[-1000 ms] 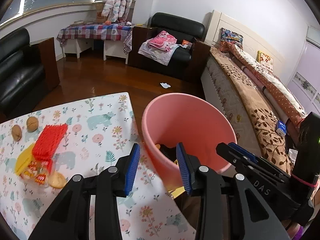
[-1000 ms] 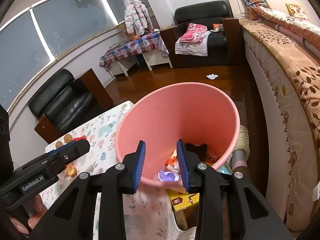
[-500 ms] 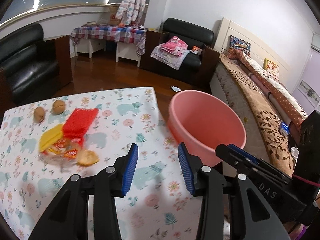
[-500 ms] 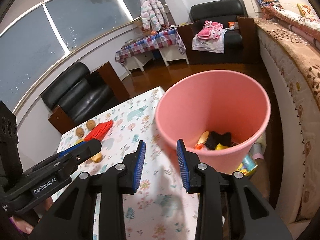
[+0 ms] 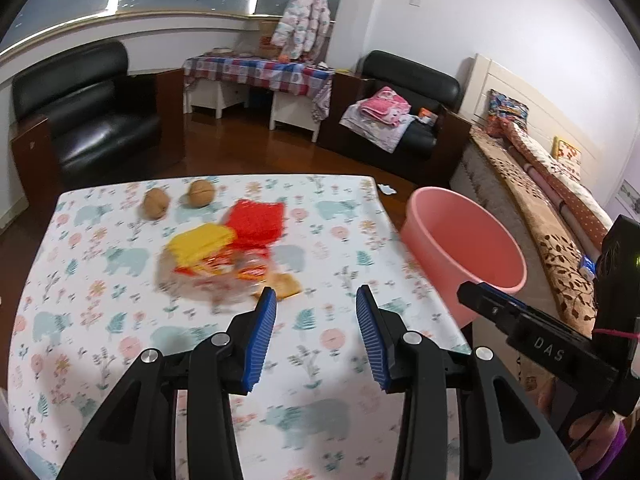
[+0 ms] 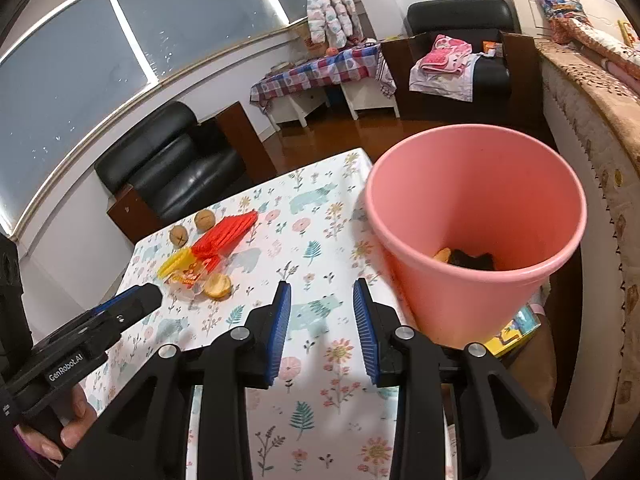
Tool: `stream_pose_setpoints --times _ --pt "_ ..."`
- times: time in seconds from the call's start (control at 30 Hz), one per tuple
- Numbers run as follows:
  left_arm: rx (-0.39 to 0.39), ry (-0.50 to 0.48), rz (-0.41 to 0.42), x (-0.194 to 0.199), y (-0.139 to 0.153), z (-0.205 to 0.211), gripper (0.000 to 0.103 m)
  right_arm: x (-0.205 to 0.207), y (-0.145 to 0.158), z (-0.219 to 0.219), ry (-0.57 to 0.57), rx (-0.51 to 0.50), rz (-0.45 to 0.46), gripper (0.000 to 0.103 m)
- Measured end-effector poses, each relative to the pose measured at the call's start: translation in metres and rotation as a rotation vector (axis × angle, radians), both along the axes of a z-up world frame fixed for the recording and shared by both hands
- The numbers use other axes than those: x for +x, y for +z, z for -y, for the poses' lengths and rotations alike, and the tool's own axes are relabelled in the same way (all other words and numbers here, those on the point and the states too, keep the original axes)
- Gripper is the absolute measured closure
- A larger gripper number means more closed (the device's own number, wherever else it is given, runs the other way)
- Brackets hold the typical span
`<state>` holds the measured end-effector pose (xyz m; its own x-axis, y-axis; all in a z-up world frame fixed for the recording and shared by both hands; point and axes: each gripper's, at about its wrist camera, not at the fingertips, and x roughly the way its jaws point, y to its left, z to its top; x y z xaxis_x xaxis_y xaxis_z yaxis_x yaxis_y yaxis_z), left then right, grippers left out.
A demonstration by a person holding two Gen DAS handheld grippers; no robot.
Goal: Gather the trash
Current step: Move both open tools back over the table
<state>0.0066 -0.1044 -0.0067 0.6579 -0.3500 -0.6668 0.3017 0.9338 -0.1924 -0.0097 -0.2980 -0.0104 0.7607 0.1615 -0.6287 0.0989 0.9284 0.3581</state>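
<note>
- Left tongs [image 5: 316,330]: blue pads apart, nothing between them; held above the near half of the tabletop [image 5: 100,320], pointing down and forward.
- Right tongs [image 6: 322,330]: pads apart, empty; held over the near right part of the tabletop, beside the pink bin [image 6: 476,240].
- Trash heap [image 5: 228,256]: lies near the middle of the tabletop, toward the far edge. A red netted piece [image 5: 256,220], a yellow piece [image 5: 200,242], a clear printed wrapper [image 5: 216,276] and a round biscuit-like item [image 6: 217,286] are seen, overlapping or touching.
- Two walnuts [image 5: 178,199] sit apart from the heap, close to the far edge.
- Bin position: off the right edge of the tabletop, rim above tabletop level; dark and orange scraps are seen at its bottom.
- Step judged: reach to the heap for the next pick-up.
- Advice: the nearest piece, the biscuit-like item at the heap's near side, is best taken first by the left tongs.
- The pads are to be lowered on either side of one piece only, then closed; the clear wrapper is likely slippery and may drag neighbours.
- The wrapper is better pinched at a crumpled fold than pressed flat.
- The bin's rim is to be cleared on the carry.
</note>
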Motion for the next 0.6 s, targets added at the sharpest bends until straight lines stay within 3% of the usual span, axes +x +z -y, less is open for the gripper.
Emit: stream_pose_setpoints --times 0.3,0.5,0.6 --pt "-0.001 0.108 -0.039 0.004 -0.011 -0.050 0.062 0.011 -0.006 -0.019 0.057 -0.003 -0.015 0.070" --pt "-0.097 0.189 -0.106 0.032 -0.013 -0.083 0.062 0.025 -0.008 -0.034 0.114 -0.024 -0.032 0.070" --pt "-0.140 0.211 -0.131 0.049 -0.011 -0.089 0.057 0.033 -0.006 -0.041 0.138 -0.028 -0.029 0.070"
